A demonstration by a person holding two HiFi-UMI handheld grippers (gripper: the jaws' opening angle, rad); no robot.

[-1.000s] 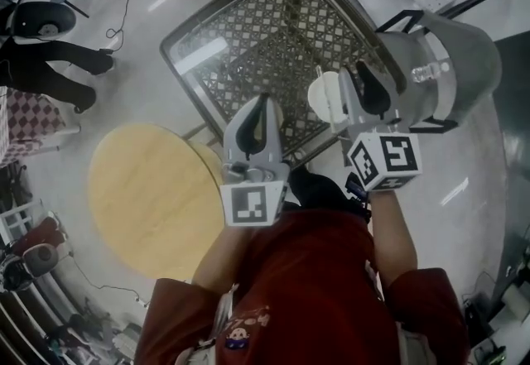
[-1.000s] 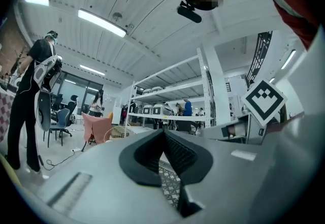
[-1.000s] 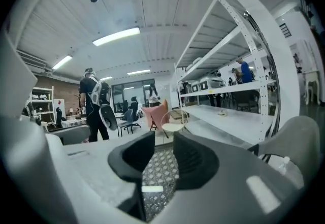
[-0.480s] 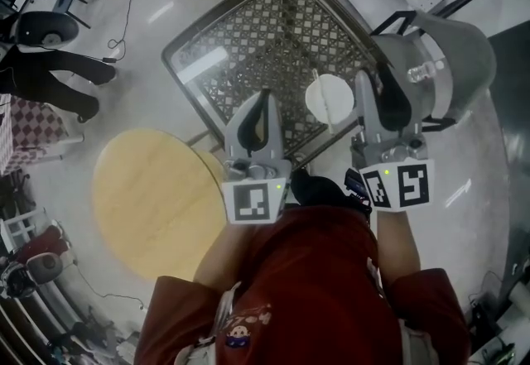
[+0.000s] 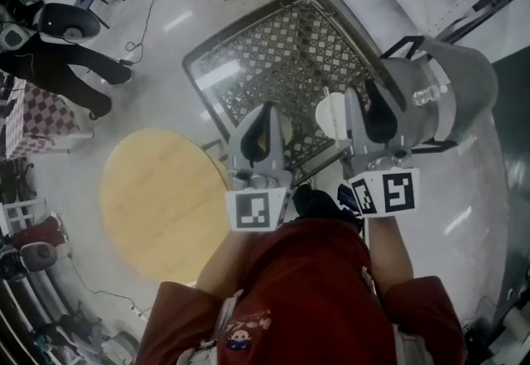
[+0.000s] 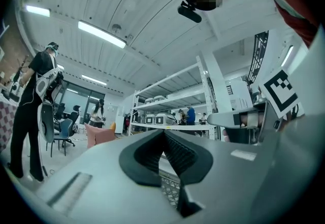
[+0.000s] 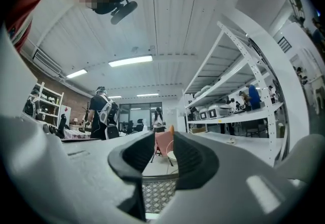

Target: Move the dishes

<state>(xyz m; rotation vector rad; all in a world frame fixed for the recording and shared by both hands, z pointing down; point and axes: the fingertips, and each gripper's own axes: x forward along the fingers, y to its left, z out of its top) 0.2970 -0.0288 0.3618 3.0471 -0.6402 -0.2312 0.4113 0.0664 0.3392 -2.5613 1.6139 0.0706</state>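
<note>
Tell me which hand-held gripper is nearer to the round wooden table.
Left. The left hand-held gripper sits just beyond the right edge of the round wooden table in the head view, above the mesh table; the right hand-held gripper is farther right, beside the grey bin.

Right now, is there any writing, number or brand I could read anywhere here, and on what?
No readable words or numbers anywhere.
Left marker cube, right marker cube: black-and-white square patterns, no letters.
Shirt print: cartoon figure, any lettering too blurred.
</note>
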